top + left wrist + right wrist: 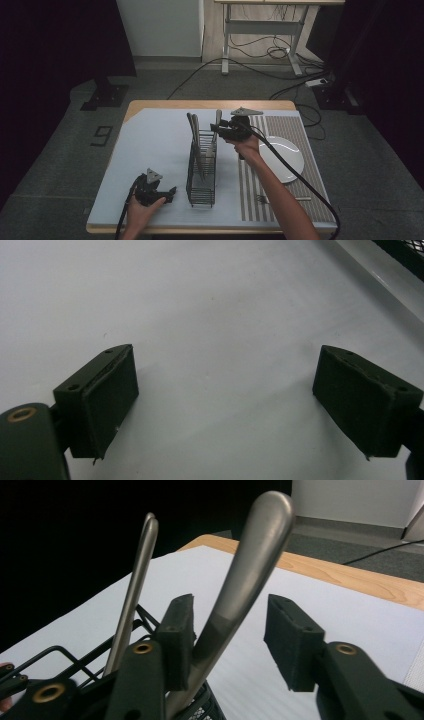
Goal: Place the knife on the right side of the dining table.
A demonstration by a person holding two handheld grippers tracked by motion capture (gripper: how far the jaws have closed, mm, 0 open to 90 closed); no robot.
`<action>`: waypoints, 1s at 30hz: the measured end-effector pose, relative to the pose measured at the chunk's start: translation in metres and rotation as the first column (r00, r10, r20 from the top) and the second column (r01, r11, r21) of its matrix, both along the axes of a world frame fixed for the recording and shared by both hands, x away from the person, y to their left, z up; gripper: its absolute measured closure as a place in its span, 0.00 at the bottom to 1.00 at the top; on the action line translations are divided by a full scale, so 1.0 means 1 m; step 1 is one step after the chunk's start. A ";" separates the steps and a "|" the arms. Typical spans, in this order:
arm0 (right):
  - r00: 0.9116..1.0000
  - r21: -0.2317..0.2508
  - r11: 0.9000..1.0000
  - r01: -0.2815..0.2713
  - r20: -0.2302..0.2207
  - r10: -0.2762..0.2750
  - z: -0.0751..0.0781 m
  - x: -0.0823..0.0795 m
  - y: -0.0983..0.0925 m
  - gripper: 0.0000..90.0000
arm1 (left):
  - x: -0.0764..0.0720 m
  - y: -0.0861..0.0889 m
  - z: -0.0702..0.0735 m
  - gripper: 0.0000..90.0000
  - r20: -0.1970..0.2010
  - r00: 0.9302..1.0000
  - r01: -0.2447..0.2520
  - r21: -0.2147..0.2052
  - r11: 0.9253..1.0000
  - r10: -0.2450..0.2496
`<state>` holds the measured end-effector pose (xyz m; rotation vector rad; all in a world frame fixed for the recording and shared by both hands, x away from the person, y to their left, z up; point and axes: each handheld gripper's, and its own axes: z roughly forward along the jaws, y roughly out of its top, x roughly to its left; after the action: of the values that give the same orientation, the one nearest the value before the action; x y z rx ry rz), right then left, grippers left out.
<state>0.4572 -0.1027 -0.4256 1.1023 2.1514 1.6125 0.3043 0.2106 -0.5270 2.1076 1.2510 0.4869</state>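
Observation:
A black wire cutlery rack (202, 172) stands mid-table on the pale blue mat (150, 145), with several metal utensils upright in it. My right gripper (216, 129) hovers at the rack's far end. In the right gripper view it (231, 605) is open around one steel handle (247, 575), which leans against the left pad (179, 640) and stays clear of the other pad. Two thinner handles (137, 580) stand further left. My left gripper (170, 193) rests low by the rack's near left corner, open (225, 360) over bare mat with nothing between its jaws.
A white plate (283, 158) lies on the striped mat (280, 130) to the right of the rack, and a fork (278, 199) lies near that mat's front edge. The rack's corner (406, 249) shows at the upper right in the left gripper view.

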 end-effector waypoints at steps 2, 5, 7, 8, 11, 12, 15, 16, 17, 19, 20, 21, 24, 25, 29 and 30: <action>1.000 -0.001 1.000 -0.002 0.004 0.002 0.000 0.000 0.001 0.64 | 0.000 0.000 0.000 0.12 0.000 1.000 0.000 0.000 1.000 0.000; 1.000 -0.005 1.000 -0.026 0.007 0.026 0.002 -0.001 0.001 0.72 | 0.000 0.000 0.000 0.12 0.001 1.000 0.000 0.001 1.000 0.000; 1.000 -0.006 1.000 -0.030 0.005 0.031 0.002 -0.001 0.001 0.74 | 0.000 0.000 0.000 0.12 0.001 1.000 0.000 0.001 1.000 0.000; 0.999 -0.005 0.999 -0.035 0.004 0.035 0.003 -0.002 0.001 0.76 | 0.000 0.000 0.000 0.12 0.001 1.000 0.000 0.002 1.000 0.000; 0.999 0.003 0.999 -0.038 -0.011 0.038 0.003 -0.001 0.001 0.77 | 0.000 0.000 0.000 0.12 0.001 1.000 0.000 0.002 1.000 0.000; 0.999 0.010 0.999 -0.040 -0.021 0.040 0.003 0.000 0.000 0.78 | 0.000 0.000 0.000 0.12 0.001 1.000 -0.001 0.002 1.000 0.001; 0.998 0.024 0.999 -0.043 -0.038 0.044 0.004 0.001 -0.001 0.79 | 0.000 0.000 0.000 0.12 0.001 1.000 0.000 0.002 1.000 0.000; 0.998 0.031 0.999 -0.043 -0.044 0.044 0.004 0.001 -0.001 0.80 | 0.000 0.000 0.000 0.12 0.001 1.000 0.000 0.002 1.000 0.000; 0.997 0.046 0.998 -0.042 -0.057 0.044 0.004 0.002 -0.002 0.81 | 0.000 0.000 0.000 0.12 0.001 1.000 0.000 0.002 1.000 0.000; 0.997 0.055 0.998 -0.044 -0.067 0.047 0.005 0.002 -0.003 0.82 | 0.000 0.000 0.000 0.12 0.001 1.000 0.000 0.002 1.000 0.000; 0.997 0.055 0.998 -0.044 -0.067 0.047 0.005 0.002 -0.003 0.82 | 0.000 0.000 0.000 0.12 0.001 1.000 0.000 0.002 1.000 0.000; 0.996 0.059 0.997 -0.046 -0.070 0.050 0.005 0.002 -0.003 0.82 | 0.000 0.000 0.000 0.12 0.001 1.000 0.000 0.002 1.000 0.000; 0.997 0.071 0.997 -0.042 -0.063 0.046 0.008 0.000 -0.003 0.85 | 0.000 0.000 0.000 0.12 0.001 1.000 0.000 0.000 1.000 0.000; 0.997 0.081 0.996 -0.043 -0.060 0.048 0.010 -0.001 -0.004 0.86 | 0.000 0.000 0.000 0.12 0.001 1.000 -0.001 0.000 1.000 0.001; 0.998 0.113 0.992 -0.048 -0.044 0.054 0.018 -0.004 -0.006 0.90 | 0.000 0.000 0.000 0.12 0.001 1.000 0.000 -0.001 1.000 0.000; 0.998 0.114 0.992 -0.050 -0.042 0.055 0.020 -0.005 -0.005 0.90 | 0.000 0.000 0.000 0.12 0.001 1.000 0.000 0.000 1.000 0.000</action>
<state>0.4526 -0.1082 -0.4060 1.1337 2.1577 1.7683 0.3042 0.2103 -0.5272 2.1063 1.2508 0.4881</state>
